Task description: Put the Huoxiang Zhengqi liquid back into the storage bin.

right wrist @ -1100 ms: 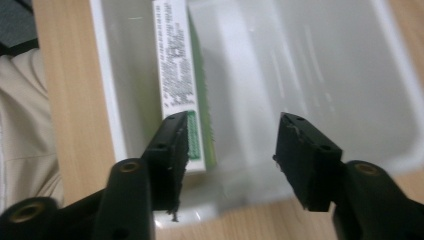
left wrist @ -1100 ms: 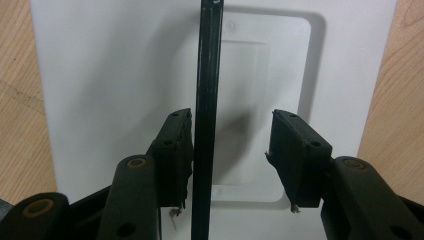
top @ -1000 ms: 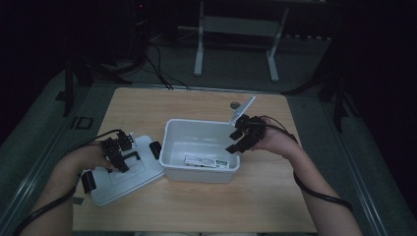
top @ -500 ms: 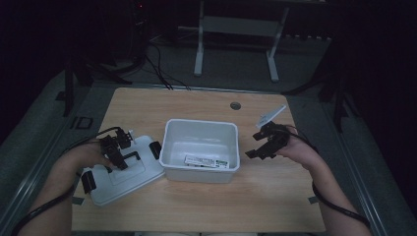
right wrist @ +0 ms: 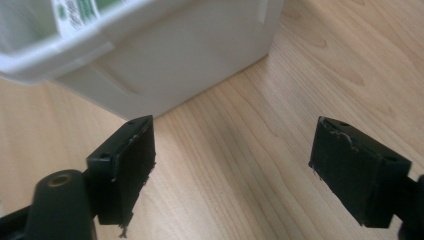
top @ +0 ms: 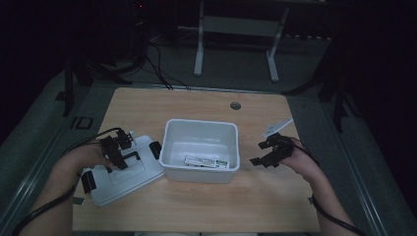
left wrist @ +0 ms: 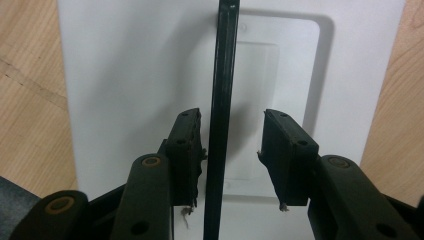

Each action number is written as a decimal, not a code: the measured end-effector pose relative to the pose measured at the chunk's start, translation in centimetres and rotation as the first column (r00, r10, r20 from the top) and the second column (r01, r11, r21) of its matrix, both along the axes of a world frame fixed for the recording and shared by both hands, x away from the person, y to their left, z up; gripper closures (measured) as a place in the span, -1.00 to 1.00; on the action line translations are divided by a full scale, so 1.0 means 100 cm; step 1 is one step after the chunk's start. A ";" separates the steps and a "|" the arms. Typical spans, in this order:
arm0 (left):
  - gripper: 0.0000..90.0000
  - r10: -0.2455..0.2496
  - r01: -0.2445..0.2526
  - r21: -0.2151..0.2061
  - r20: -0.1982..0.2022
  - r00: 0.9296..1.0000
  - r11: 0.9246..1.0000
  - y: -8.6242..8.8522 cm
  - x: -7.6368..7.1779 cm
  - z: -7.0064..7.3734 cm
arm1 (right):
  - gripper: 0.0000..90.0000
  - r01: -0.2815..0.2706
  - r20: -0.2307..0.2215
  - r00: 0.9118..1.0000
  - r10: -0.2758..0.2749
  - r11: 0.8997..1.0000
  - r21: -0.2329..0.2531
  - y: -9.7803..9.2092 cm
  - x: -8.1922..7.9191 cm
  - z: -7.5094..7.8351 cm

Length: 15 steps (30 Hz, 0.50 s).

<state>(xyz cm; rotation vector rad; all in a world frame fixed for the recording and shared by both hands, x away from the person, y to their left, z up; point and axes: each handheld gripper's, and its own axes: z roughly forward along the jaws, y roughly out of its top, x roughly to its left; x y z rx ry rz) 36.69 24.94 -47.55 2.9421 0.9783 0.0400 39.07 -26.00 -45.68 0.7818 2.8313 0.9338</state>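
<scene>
- Your left gripper (top: 117, 153) hangs over the white lid (top: 129, 178), jaws partly open and straddling the lid's black handle bar (left wrist: 220, 115). The bar lies close against one pad, with a gap to the other, so nothing is clamped yet.
- Your right gripper (top: 269, 151) sits low over the bare table (top: 275, 196), just to the right of the white tub (top: 201, 150), jaws spread wide and empty.
- The lid lies flat on the table, its edge just beside the tub's left wall. The tub stands open mid-table with a labelled packet (top: 206, 161) on its floor.
- Expect the lid to be light, stiff plastic with a smooth, slippery face. The thin bar is the sure hold, so close squarely across it near its middle, or the lid is likely to swing when lifted.
- The black latches (top: 155, 149) at the lid's ends look loose enough to flap.
- Against a second ago, your right gripper has come away from the tub's rim and dropped to the table beside it. The left one has barely shifted over the lid.
</scene>
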 end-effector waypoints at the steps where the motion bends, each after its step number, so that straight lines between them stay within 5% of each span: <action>1: 0.36 -0.001 0.001 -0.002 0.010 1.000 1.000 0.001 0.001 0.000 | -0.63 0.004 0.005 1.000 -0.004 1.000 0.030 -0.003 -0.002 -0.010; 8: 0.48 -0.011 0.010 0.012 0.036 0.999 1.000 0.001 0.003 0.002 | -0.64 0.021 -0.002 1.000 -0.020 0.999 0.038 -0.007 -0.005 -0.029; 15: 0.82 -0.046 0.046 0.009 0.058 0.997 0.999 -0.004 0.006 0.004 | -0.64 0.026 0.000 1.000 -0.026 0.999 0.042 -0.014 -0.013 -0.038</action>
